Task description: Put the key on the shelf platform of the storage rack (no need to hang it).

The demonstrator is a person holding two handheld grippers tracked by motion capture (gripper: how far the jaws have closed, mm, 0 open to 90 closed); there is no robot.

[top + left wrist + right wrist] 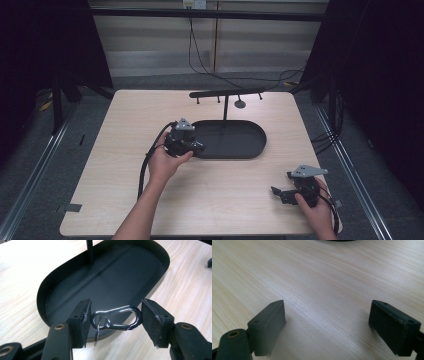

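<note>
A shiny metal carabiner clip (116, 318) with a small key ring and key hanging from its left end lies lengthwise between the pads of my left gripper (115, 319), which is shut on it. That gripper (196, 147) hovers at the left end of the black oval tray (235, 152), over the tray's near rim (43, 312). A black post (226, 107) rises from the tray's back and carries a crossbar with pegs (227, 93). My right gripper (278, 192) rests near the table's front right corner, open, with only bare wood between its pads (268, 327).
The light wooden table (125, 125) has dark floor on both sides. Cables (200, 55) trail over the floor behind it. A small round disc (240, 104) hangs from the crossbar. Each gripper trails a black cable toward the front edge.
</note>
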